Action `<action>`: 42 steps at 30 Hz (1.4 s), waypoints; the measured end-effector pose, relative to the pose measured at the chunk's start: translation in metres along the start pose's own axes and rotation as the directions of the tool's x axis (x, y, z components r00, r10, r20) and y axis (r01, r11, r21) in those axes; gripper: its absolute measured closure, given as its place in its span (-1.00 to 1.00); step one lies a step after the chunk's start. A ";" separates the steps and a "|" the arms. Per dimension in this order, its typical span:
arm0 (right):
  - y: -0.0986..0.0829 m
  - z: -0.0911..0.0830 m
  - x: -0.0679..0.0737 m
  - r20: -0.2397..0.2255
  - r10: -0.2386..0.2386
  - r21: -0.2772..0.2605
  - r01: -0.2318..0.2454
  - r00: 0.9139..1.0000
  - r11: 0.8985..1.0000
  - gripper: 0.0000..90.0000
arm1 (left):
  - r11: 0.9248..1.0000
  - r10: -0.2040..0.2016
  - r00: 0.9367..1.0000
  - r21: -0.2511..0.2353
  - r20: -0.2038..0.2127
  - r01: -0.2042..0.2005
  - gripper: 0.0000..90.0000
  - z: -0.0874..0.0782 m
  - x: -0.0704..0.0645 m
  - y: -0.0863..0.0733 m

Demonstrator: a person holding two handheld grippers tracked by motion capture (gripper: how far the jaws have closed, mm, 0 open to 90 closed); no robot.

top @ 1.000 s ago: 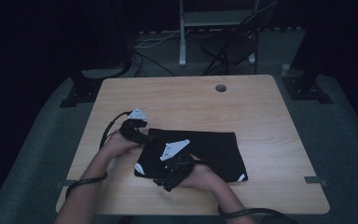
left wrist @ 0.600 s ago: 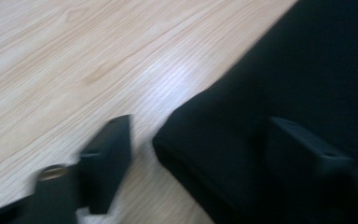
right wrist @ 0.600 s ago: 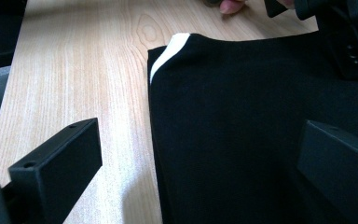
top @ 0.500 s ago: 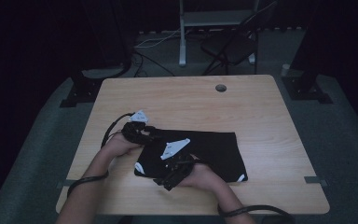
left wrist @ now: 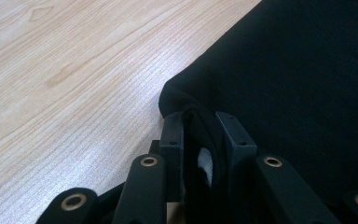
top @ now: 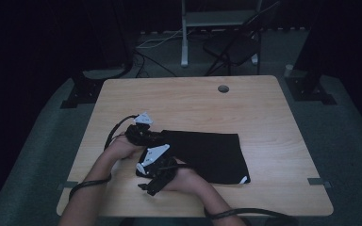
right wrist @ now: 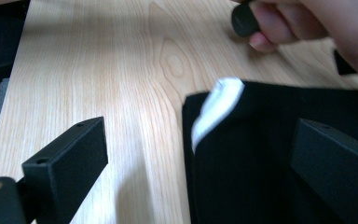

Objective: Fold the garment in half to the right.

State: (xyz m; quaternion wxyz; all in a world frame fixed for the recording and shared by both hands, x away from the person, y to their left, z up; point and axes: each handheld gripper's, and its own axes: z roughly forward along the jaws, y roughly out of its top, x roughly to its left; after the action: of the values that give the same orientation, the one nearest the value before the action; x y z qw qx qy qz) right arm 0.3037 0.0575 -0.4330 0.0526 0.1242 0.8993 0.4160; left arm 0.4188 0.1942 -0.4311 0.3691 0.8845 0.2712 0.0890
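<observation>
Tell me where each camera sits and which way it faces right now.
High view: above the near side, looking forward and down on the table; both forearms, left gripper, right gripper.
Left gripper view: on the left gripper, facing along its jaws, shut on the black cloth.
Right gripper view: on the right gripper, jaws open astride the cloth's corner; the other hand beyond.
All share cloth and table.

Wooden table (top: 264,122), pale grain, with a round cable hole (top: 223,88) near its far edge at one o'clock. Beyond at twelve o'clock, a white stand (top: 185,33); beside it, perhaps a folding chair (top: 233,47), dim.
</observation>
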 end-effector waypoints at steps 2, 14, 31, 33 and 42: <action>0.004 0.006 0.001 0.014 -0.012 0.008 0.012 1.000 1.000 -0.88 | 1.000 0.002 1.000 0.003 -0.001 -0.002 0.65 0.000 0.000 0.000; 0.008 0.017 -0.010 0.078 0.012 0.051 -0.016 0.997 0.999 -0.04 | 1.000 0.012 1.000 0.011 -0.022 -0.012 0.65 0.000 -0.004 0.002; 0.013 0.013 -0.006 0.142 0.062 0.018 -0.065 0.988 0.998 0.80 | 0.988 0.079 0.985 0.141 -0.156 -0.057 0.74 -0.006 -0.026 0.014; 0.015 0.015 -0.005 0.132 0.072 -0.005 -0.072 0.989 0.997 0.80 | 0.988 0.072 0.984 0.148 -0.165 -0.047 0.74 -0.012 -0.022 0.011; 0.023 0.017 -0.002 0.118 0.045 -0.026 -0.042 0.992 0.999 0.80 | 0.986 0.037 0.976 0.165 -0.213 -0.001 0.74 -0.027 -0.018 0.011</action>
State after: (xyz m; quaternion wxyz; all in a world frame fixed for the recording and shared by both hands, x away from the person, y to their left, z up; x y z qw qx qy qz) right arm 0.3136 0.0840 -0.4265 0.0983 0.1678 0.8868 0.4192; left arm 0.3984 0.1938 -0.4036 0.2626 0.8996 0.3075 0.1652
